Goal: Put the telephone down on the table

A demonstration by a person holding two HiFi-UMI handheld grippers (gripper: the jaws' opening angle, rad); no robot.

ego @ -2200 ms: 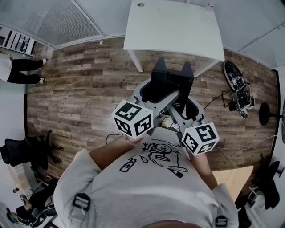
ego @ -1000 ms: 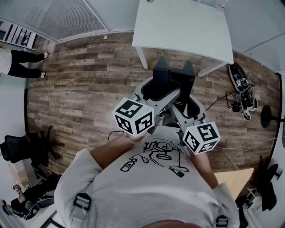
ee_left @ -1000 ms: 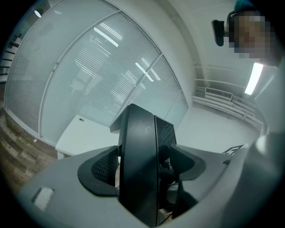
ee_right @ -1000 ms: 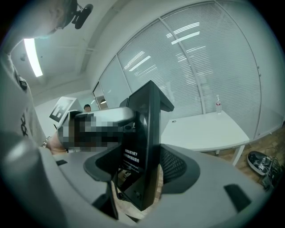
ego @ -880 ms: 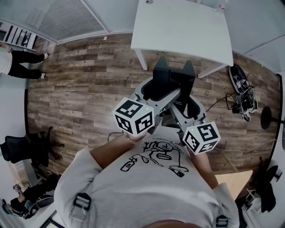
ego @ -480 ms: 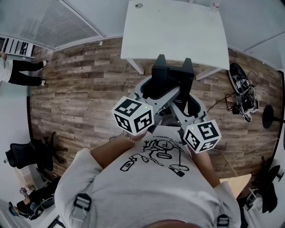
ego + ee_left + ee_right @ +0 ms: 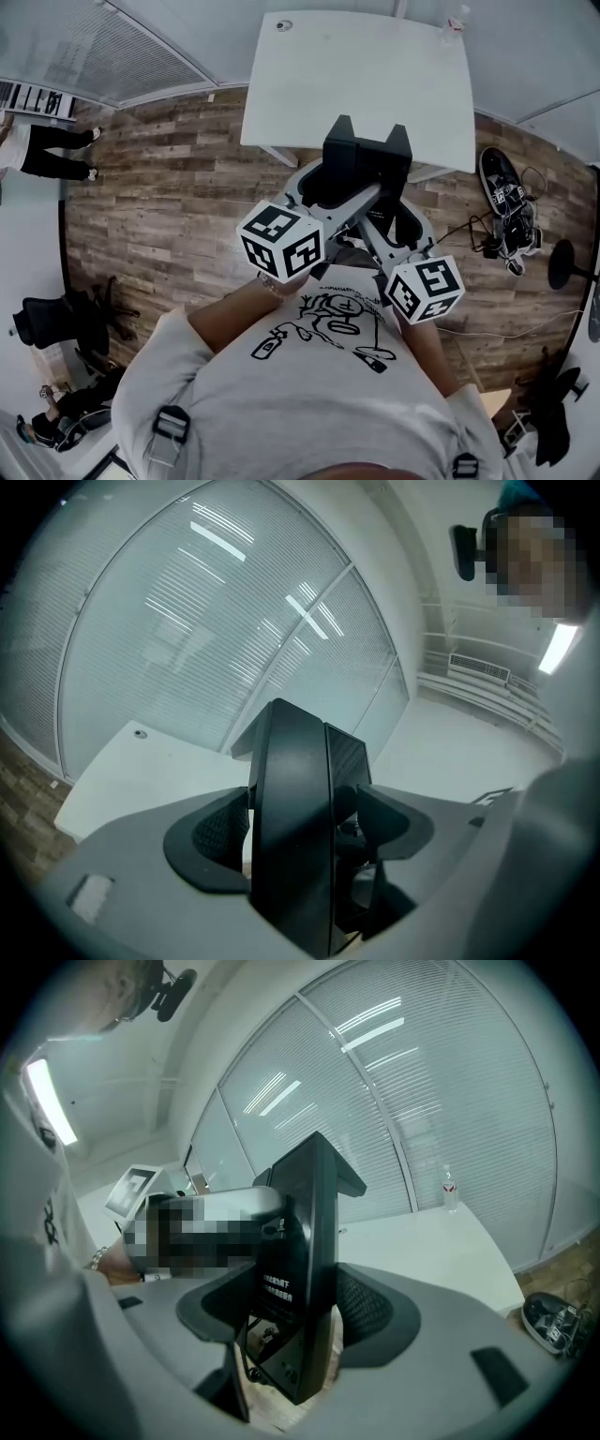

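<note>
- Waiting ahead, the white desk [image 7: 309, 84] does not yet carry the task's thing.
- Black telephone [image 7: 366, 164] is held upright in the air by the desk's near edge; by my judgement the carry is nearly done and the lowering remains.
- Left gripper [image 7: 298, 832] and right gripper [image 7: 295, 1321] each have their jaws clamped on the telephone, from opposite sides.

White print on the back of the telephone [image 7: 305, 1260], too blurred to read, nothing else legible
</note>
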